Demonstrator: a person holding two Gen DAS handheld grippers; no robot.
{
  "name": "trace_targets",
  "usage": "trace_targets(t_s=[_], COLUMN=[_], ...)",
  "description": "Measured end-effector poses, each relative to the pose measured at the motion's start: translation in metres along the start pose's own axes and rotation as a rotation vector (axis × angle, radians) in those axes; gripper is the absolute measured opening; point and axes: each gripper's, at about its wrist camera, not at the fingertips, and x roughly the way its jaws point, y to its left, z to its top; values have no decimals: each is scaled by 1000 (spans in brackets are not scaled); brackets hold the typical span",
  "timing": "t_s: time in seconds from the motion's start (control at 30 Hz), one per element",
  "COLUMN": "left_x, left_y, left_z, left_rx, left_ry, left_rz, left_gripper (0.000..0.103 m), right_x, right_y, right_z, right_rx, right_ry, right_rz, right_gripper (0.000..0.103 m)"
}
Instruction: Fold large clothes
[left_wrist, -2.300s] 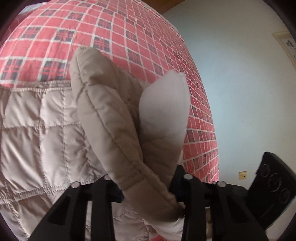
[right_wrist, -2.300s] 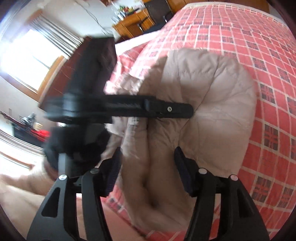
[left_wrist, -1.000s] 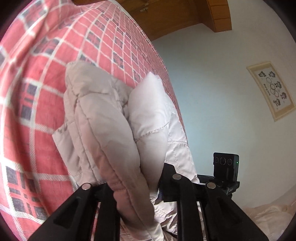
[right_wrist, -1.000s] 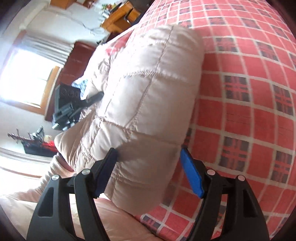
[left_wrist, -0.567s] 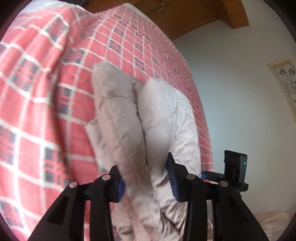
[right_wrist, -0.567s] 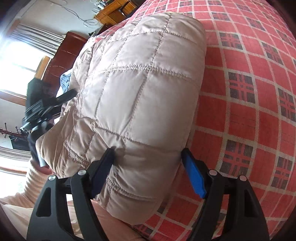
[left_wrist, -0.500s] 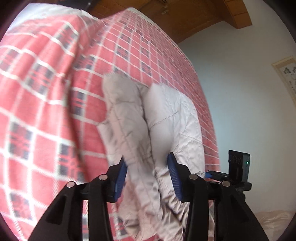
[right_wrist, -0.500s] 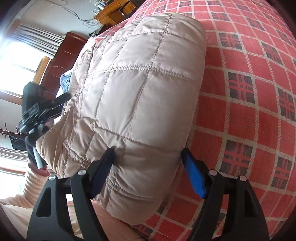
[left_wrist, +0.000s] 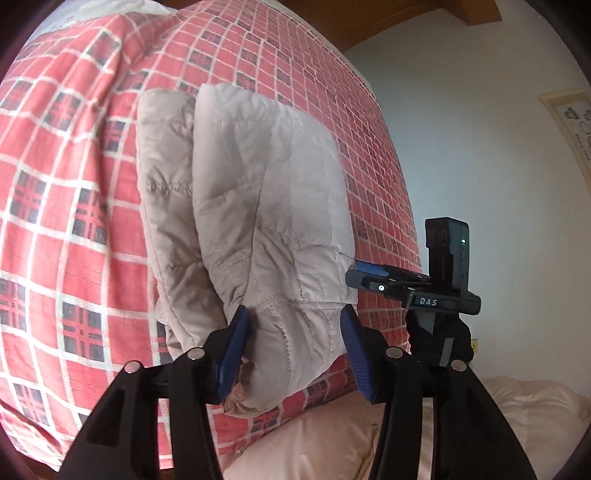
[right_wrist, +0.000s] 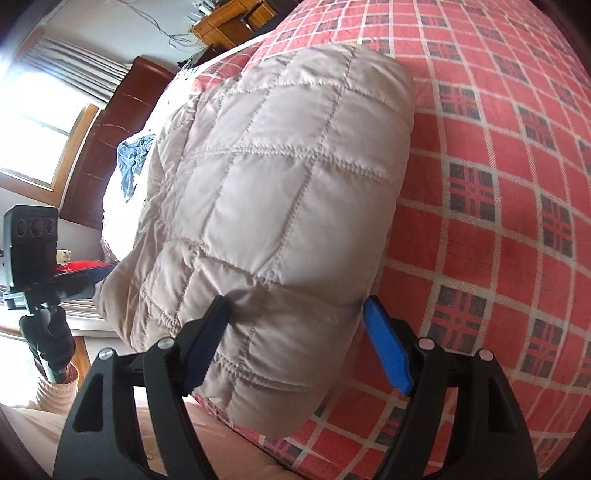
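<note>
Quilted beige jacket (right_wrist: 280, 192) lies folded into a thick bundle on the red plaid bedspread (right_wrist: 517, 184). Both tongs stand spread wide around its near end, the left gripper (left_wrist: 291, 343) and right gripper (right_wrist: 295, 339) gripping nothing. Best to back each straight out toward six o'clock, so the puffy, diamond-stitched layers don't spring open.

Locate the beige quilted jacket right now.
The folded beige quilted jacket lies on the red plaid bedspread, filling both views, between each gripper's open fingers.
</note>
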Motion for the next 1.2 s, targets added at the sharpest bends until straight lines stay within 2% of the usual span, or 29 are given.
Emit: trace_targets(t_s=[0.03, 0.07, 0.17, 0.23, 0.33, 0.4, 0.5, 0.53, 0.57, 0.63, 0.67, 0.77, 0.9, 0.97, 1.0, 1.13, 1.2], left_x=[1, 1, -9, -15, -13, -8, 4, 7, 9, 18, 23, 19, -14, -21, -17, 22, 39], left_y=[2, 4, -2, -4, -2, 3, 10, 9, 8, 11, 12, 9, -4, 7, 19, 85, 107], left_z=[0, 1, 1, 0, 1, 0, -1, -2, -1, -2, -2, -1, -7, -11, -15, -31, -39], left_rx=[-13, -20, -10, 20, 26, 22, 1, 0, -5, -8, -12, -18, 60, 58, 36, -121, -180], left_ry=[-8, -17, -75, -101, -78, -55, -37, -24, -3, 12, 16, -21, -147, -192, -203, -158, -154], left_rz=[-5, -11, -48, -34, -3, 26, 46, 53, 61, 67, 64, -2, -84, -84, -70, -37, -66], left_gripper=[19, 14, 10, 10, 12, 20, 37, 52, 53, 50, 31, 20, 17, 16, 16, 16, 17], right_x=[-2, -4, -13, -17, -19, -17, -13, -12, -10, -6, -4, -7, -15, -13, -11, 12, 23], right_y=[1, 2, 2, 5, 8, 7, 6, 7, 7, 8, 8, 11, 15, 18, 17, 20, 19], right_z=[1, 1, 1, 0, -4, -3, 0, 0, 1, 1, 2, 4, 2, 0, -1, -3, -4], right_rx=[-1, -1, -4, -10, -20, -19, -13, -12, -12, -15, -16, -21, -30, -36, -41, -62, -55], right_ry=[-2, -6, -20, -30, -33, -32, -25, -22, -19, -18, -18, -23, -40, -33, -27, 13, 35], right_rz=[-3, -1, 16, 22, 21, 22, 22, 21, 21, 17, 14, 8, 28, 27, 24, -44, -35], right_gripper=[75, 75, 75, 75, 75, 75, 75, 75, 75, 75, 75, 75, 75, 75, 75, 75, 75])
